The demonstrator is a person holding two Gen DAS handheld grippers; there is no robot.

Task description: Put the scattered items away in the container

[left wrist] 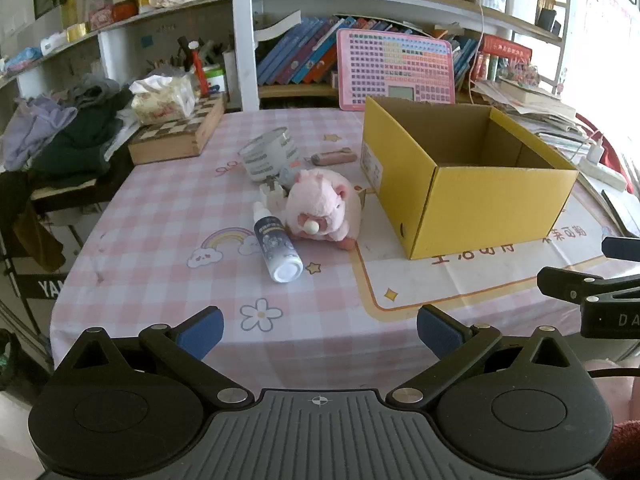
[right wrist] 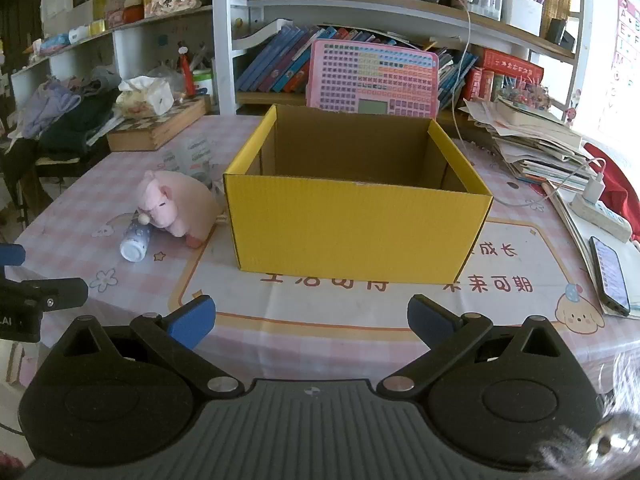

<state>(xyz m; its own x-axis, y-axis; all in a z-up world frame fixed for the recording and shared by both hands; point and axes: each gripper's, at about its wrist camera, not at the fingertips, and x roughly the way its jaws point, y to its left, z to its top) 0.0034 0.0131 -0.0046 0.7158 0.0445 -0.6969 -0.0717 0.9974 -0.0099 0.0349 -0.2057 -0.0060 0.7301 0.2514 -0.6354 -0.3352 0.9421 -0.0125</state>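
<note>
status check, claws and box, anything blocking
Left claw open, empty. Right claw open, empty. Yellow box holds nothing visible; plush toy, spray bottle still on table. Nothing blocking.

An open-topped yellow corrugated cardboard box stands upright on the tablecloth; no contents show in the part of its brown interior that is visible. A pink plush animal toy lies just left of the box, close to its corner. A white spray bottle with a dark printed label lies on its side against the toy, base toward the camera. Behind the toy stands a round white container with printed text, tilted. A small pink elongated item lies flat between that container and the box.
</note>
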